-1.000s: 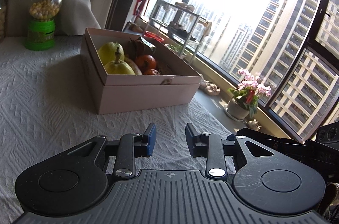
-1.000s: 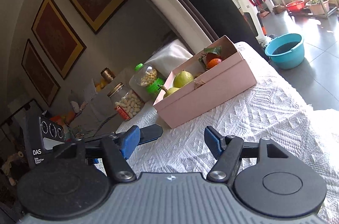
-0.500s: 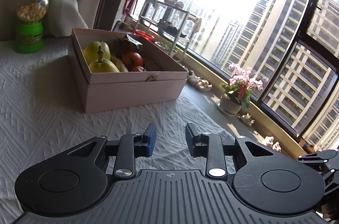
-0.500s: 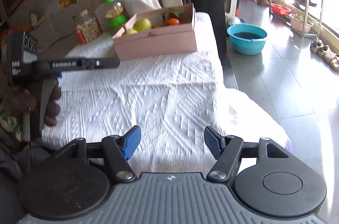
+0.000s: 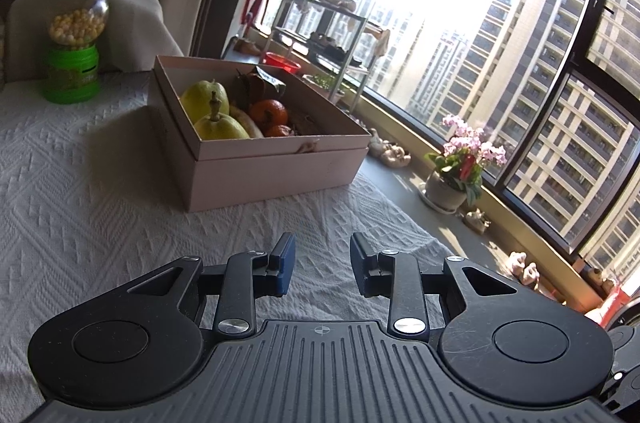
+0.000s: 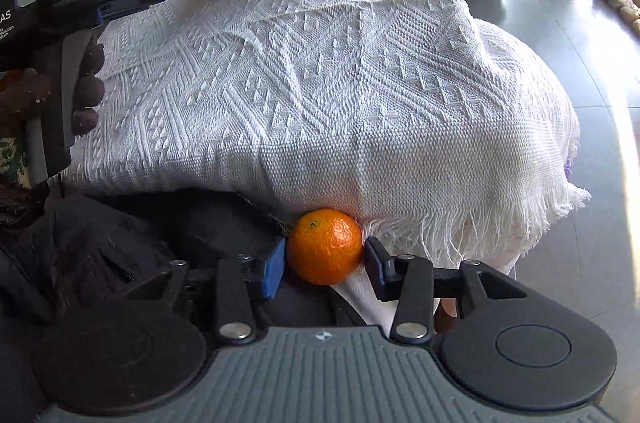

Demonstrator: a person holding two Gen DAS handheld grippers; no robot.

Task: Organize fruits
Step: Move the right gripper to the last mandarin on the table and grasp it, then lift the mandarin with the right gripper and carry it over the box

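Fruit fills the pink box [image 5: 276, 175] at centre left of the left wrist view: two yellow-green pears [image 5: 218, 121], a banana [image 5: 248, 123] and small oranges [image 5: 269, 111] among leaves, while a green-based jar [image 5: 74, 43] of pale round candies stands at upper left on the white-clothed counter [image 5: 80, 203]. Low in the right wrist view, the right tongs [image 6: 324, 265] have just been closing and both pads touch a loose orange [image 6: 325, 246] at the cloth's fringed edge. Left tongs [image 5: 322, 265] hover empty above the cloth, their jaws at their narrowest, with a small gap showing.
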